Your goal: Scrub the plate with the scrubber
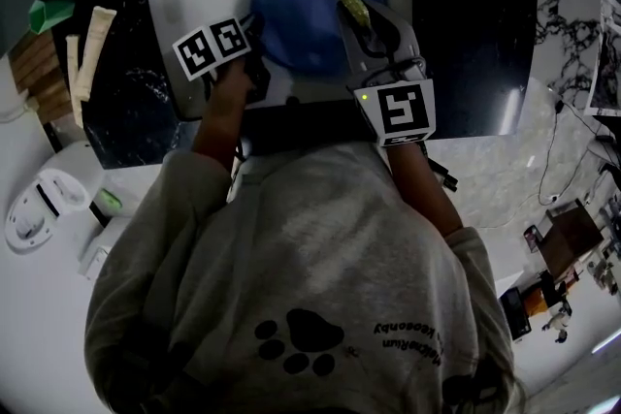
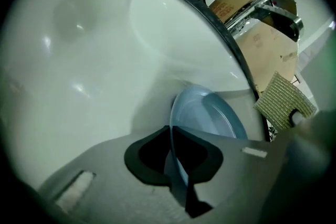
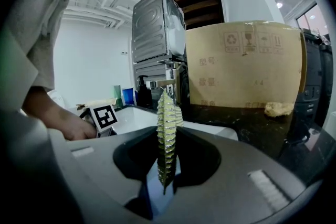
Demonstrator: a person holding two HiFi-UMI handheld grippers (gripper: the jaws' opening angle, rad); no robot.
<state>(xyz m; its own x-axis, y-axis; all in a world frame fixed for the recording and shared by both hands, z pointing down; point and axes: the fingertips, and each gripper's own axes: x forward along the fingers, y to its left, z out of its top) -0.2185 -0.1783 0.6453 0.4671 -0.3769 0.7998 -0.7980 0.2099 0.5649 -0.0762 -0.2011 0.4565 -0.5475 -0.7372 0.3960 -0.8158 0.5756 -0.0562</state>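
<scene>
Plate (image 2: pixel 207 113) pinched edgewise, scrubber (image 3: pixel 165 134) gripped upright

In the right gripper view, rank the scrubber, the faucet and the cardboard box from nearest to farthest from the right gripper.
1. scrubber, centre, held in the right gripper.
2. faucet, centre, just behind it.
3. cardboard box, farthest back, on the right.

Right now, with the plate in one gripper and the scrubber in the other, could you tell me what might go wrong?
1. The left gripper pinches the plate only at its rim, so scrubbing pressure may lever it loose into the sink.
2. The right gripper holds the scrubber by one end; it may fold or slip out.
</scene>
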